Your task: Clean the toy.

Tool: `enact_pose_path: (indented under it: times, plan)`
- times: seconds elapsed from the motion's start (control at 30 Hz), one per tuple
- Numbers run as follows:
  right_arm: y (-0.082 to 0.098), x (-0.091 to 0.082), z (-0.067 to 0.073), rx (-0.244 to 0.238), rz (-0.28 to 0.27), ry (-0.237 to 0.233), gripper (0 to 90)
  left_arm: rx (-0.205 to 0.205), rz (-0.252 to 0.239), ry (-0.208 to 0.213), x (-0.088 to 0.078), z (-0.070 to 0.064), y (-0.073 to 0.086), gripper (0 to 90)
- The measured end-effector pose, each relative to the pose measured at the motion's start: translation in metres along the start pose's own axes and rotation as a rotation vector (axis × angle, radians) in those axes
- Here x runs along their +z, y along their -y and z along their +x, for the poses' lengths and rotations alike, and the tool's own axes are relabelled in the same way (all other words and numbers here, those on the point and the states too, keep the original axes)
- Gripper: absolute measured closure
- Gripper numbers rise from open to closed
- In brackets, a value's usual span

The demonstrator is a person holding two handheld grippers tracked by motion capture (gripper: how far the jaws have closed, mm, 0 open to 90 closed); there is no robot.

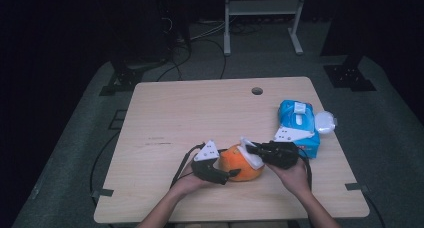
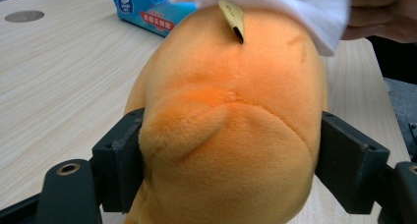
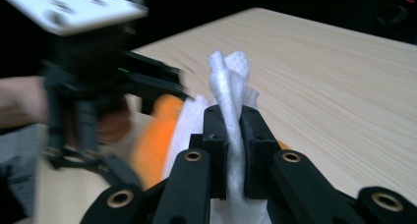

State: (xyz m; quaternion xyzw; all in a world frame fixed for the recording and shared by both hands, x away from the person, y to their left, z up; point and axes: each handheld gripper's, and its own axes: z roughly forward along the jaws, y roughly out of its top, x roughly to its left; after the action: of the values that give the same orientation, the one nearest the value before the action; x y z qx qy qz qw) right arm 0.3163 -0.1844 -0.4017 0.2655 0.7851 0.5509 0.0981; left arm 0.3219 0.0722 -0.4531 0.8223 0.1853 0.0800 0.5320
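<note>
Wiping an orange plush toy [image 1: 241, 162] at the lower centre of the high view, the right gripper [image 1: 248, 149] comes in from the right with its 2 jaws pinched tight on a folded white wipe [image 3: 230, 94], while the left gripper [image 1: 231, 174] clamps the toy from the left, both pads pressed into its fur. Seen from the left gripper view, the soft, rounded, short-pile body bulges between the black jaws and its long axis runs away toward the top of the frame, where the thin, limp cloth drapes over the far end beside a small tan label [image 2: 232, 16]. A glossy blue wipe packet [image 1: 298, 125] lies to the right on the pale wood-grain table [image 1: 190, 113], nearer the right hand
</note>
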Motion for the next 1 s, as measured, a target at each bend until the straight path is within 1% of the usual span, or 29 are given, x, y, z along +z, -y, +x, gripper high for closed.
enact_pose_path:
  times: [0.03, 0.1, 0.17, 0.23, 0.3, 0.33, 0.37, 0.4, 0.47, 0.53, 0.63, 0.7, 0.77, 0.8, 0.83, 0.87, 0.9, 0.93, 1.0]
  plan:
    - [-0.002, 0.002, 0.004, -0.010, -0.002, -0.010, 81.8, 0.001, -0.001, -0.001, 0.000, 0.000, 0.000, 21.7]
    - [-0.005, 0.008, 0.014, -0.050, 0.010, -0.022, 81.7, 0.018, 0.000, 0.000, 0.000, 0.000, 0.000, 20.6]
    - [-0.004, 0.011, 0.016, -0.070, 0.022, -0.018, 81.8, 0.020, -0.001, 0.003, -0.001, 0.001, 0.000, 15.6]
    - [-0.002, 0.011, 0.011, -0.050, 0.026, -0.019, 81.8, 0.032, -0.020, 0.005, -0.002, 0.004, -0.001, 9.7]
    - [0.000, 0.007, 0.005, -0.030, 0.017, -0.008, 81.8, 0.027, -0.039, 0.008, -0.004, 0.007, 0.000, 7.5]
    - [0.001, 0.005, 0.002, -0.025, 0.014, -0.003, 81.8, 0.027, -0.041, 0.011, -0.004, 0.009, 0.001, 7.0]
    - [0.001, 0.003, 0.000, -0.017, 0.013, 0.002, 81.8, 0.018, -0.042, 0.014, -0.003, 0.011, 0.003, 6.7]
    - [0.002, 0.001, -0.002, -0.010, 0.010, 0.006, 81.8, 0.016, -0.039, 0.014, -0.002, 0.012, 0.004, 5.4]
    - [0.003, 0.000, -0.005, 0.000, 0.007, 0.002, 81.8, 0.003, -0.036, 0.030, 0.002, 0.012, 0.007, 5.1]
    - [0.003, -0.001, -0.004, 0.000, 0.011, 0.001, 81.8, 0.014, -0.030, 0.036, 0.007, 0.010, 0.009, 5.0]
    - [0.003, 0.001, -0.004, 0.001, 0.010, -0.004, 81.8, 0.032, -0.015, 0.024, 0.012, 0.006, 0.011, 3.9]
    - [0.003, 0.001, -0.003, -0.002, 0.011, -0.003, 81.8, 0.037, -0.012, 0.020, 0.010, 0.006, 0.010, 7.7]
    - [0.002, 0.001, -0.002, 0.001, 0.005, 0.001, 81.7, 0.034, -0.014, 0.009, 0.005, 0.004, 0.006, 18.1]
    - [0.002, 0.000, -0.002, 0.000, -0.002, 0.002, 81.7, 0.040, -0.011, 0.003, 0.003, 0.003, 0.003, 22.9]
    - [0.001, -0.002, -0.002, 0.001, -0.008, 0.005, 81.7, 0.039, -0.012, 0.000, 0.001, 0.002, 0.000, 26.8]
    - [0.000, -0.003, -0.002, 0.002, -0.016, 0.006, 81.7, 0.039, -0.019, 0.000, -0.003, 0.000, -0.006, 29.8]
    - [-0.002, -0.007, -0.002, 0.005, -0.033, 0.013, 81.7, 0.036, -0.017, 0.006, -0.008, -0.001, -0.013, 31.2]
    - [-0.004, -0.010, -0.002, 0.011, -0.047, 0.009, 81.8, 0.032, -0.021, 0.015, -0.014, -0.003, -0.019, 31.6]
    - [-0.007, -0.016, -0.003, 0.044, -0.100, -0.023, 81.8, 0.063, -0.045, 0.005, -0.027, -0.008, -0.033, 31.7]
